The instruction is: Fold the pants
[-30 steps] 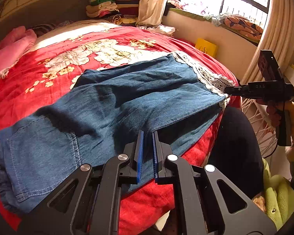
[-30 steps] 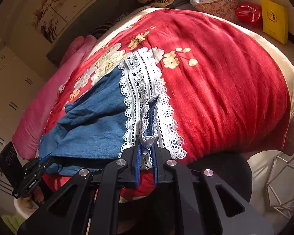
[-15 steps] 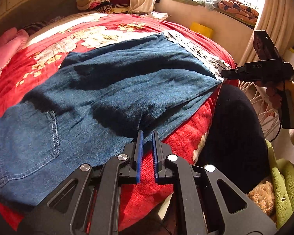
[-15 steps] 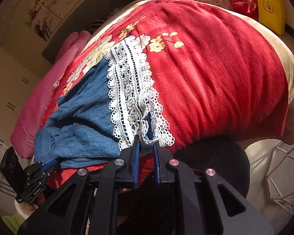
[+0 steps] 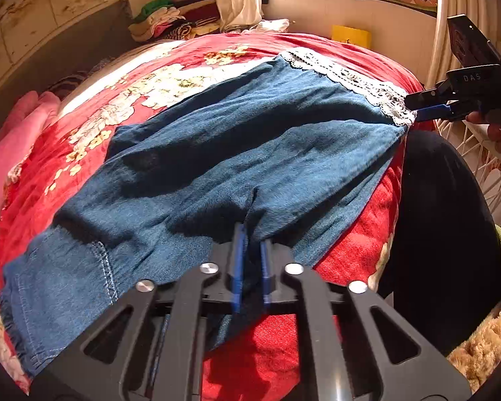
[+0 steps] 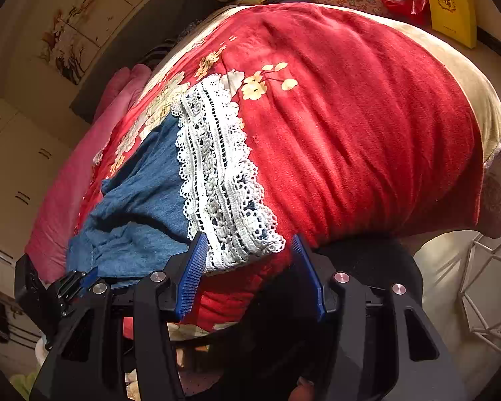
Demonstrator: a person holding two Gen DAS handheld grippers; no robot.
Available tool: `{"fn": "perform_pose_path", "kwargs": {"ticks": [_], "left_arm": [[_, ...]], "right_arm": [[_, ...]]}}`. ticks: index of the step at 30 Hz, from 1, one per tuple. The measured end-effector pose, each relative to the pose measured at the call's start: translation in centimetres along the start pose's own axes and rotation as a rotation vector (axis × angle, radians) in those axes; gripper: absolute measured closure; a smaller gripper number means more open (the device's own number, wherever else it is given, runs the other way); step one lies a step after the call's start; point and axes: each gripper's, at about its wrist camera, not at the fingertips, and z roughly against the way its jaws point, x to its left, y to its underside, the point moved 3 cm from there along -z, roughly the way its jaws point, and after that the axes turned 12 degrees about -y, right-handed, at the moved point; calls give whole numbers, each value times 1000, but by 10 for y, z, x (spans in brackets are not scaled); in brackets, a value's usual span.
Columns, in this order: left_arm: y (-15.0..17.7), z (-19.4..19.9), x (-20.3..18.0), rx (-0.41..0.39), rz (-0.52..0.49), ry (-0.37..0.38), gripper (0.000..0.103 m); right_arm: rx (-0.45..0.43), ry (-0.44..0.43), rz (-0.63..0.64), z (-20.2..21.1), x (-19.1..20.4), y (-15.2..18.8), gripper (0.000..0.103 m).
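Bed [image 5: 347,247] under a red blanket with a cream and yellow flower print; blanket hangs over the near edge. Pink bedding [image 5: 13,140] bunched along the far left side. Dark padded headboard [image 5: 66,56] behind it, pale wall panels with a branch-and-blossom pattern above. Stack of folded clothes [image 5: 170,23] past the head of the bed. Window with sunlit cream curtains [image 5: 457,3] at right; patterned cloth lies along the sill. Yellow box [image 6: 451,6] and red bag [image 6: 405,0] just beyond the far edge of the bed. White cupboard doors [image 6: 20,167] at left in the right wrist view. White wire-frame stand [image 6: 484,284] on the floor at right.

Blue denim pants [image 5: 237,153] lie spread across the bed, waistband end at lower left, legs running toward the right edge. One leg is laid over the other, not quite matched, with deep creases through the middle. Back pocket stitching shows near the waist. White lace hem [image 6: 217,180] trims the leg ends, which reach the bed's near right corner.

Left hand-held gripper [image 5: 250,250]: fingers drawn close together, a fold of denim at the crotch seam pinched between the blue pads [image 5: 237,260].

Right hand-held gripper [image 6: 247,250]: fingers spread wide, lace corner lying between them, loose. Left pad touches or nearly touches the lace edge; right pad stands apart from it.
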Motion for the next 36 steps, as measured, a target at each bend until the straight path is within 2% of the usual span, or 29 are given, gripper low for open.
{"fn": "perform_pose_path", "kwargs": {"ticks": [6, 9, 11, 13, 16, 18, 20, 22, 25, 29, 33, 36], "left_arm": [[6, 25, 4, 14, 6, 63, 102], [14, 17, 0, 47, -2, 66, 101], [20, 8, -5, 72, -10, 64, 90], [21, 5, -6, 82, 24, 108, 79], [16, 19, -3, 60, 54, 169, 48], [9, 34, 9, 17, 103, 205, 45], [-1, 44, 31, -21, 188, 223, 37], [-14, 45, 57, -48, 266, 194, 33], [-34, 29, 89, -38, 307, 100, 31], [-59, -7, 117, 19, 361, 80, 31], [-72, -48, 126, 92, 299, 38, 31], [-70, -78, 129, 154, 291, 63, 31]], "right_arm": [[17, 12, 27, -8, 5, -1, 51], [23, 8, 13, -9, 1, -1, 51], [23, 11, 12, -7, 0, -1, 51], [8, 16, 11, -1, -1, -3, 50], [-43, 9, 18, 14, 0, -11, 49], [-60, 7, 42, 20, 6, -19, 46], [-68, 3, 74, 20, 13, -29, 44], [-67, -7, 102, 14, 20, -43, 42], [-58, -20, 152, -4, 34, -65, 41], [-34, -19, 209, -33, 42, -100, 40], [14, 20, 234, -66, 36, -129, 40], [60, 16, 239, -92, 25, -143, 40]]}}
